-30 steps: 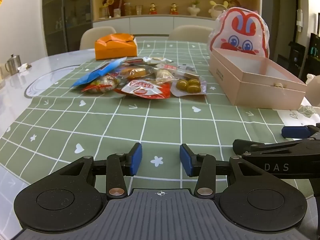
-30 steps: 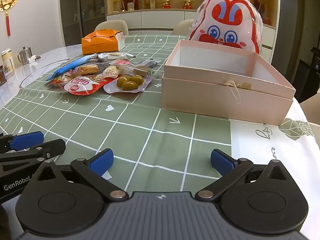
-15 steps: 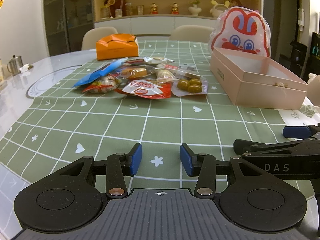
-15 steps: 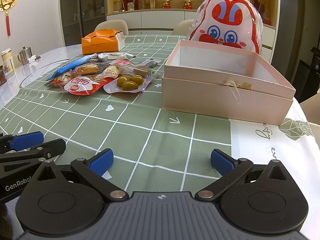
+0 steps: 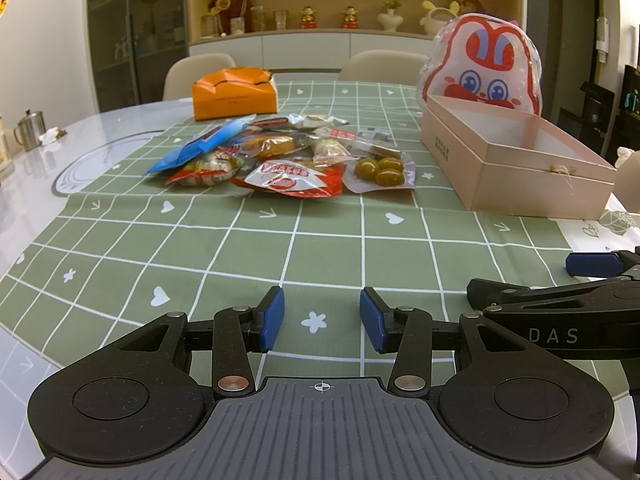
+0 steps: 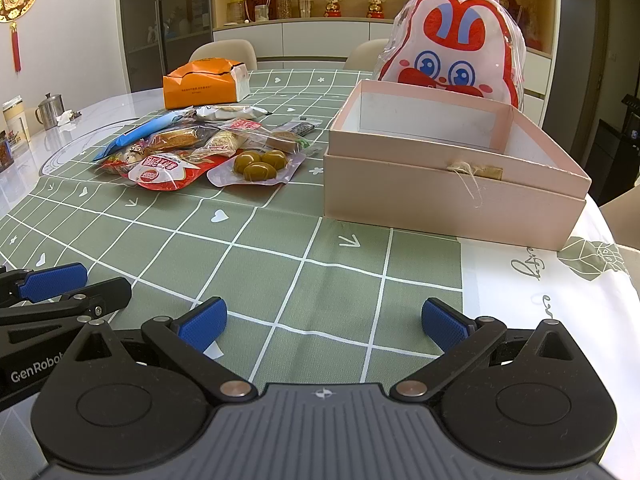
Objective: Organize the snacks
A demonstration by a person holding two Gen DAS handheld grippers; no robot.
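Both grippers, left (image 5: 322,318) and right (image 6: 324,326), waited low over the desk (image 5: 320,248) with jaws apart and empty, as the snacks (image 5: 288,160) lay heaped beside the open box (image 6: 452,176), probably their destination.

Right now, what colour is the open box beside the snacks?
Pale pink box, white inside; right wrist view shows it best.

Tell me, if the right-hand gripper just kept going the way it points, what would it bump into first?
Probably the green checked tablecloth, since the right gripper tilts downward with nothing between its open jaws. Skimming above the cloth, it would likely reach the open pink cardboard box next, though depth is hard to judge.
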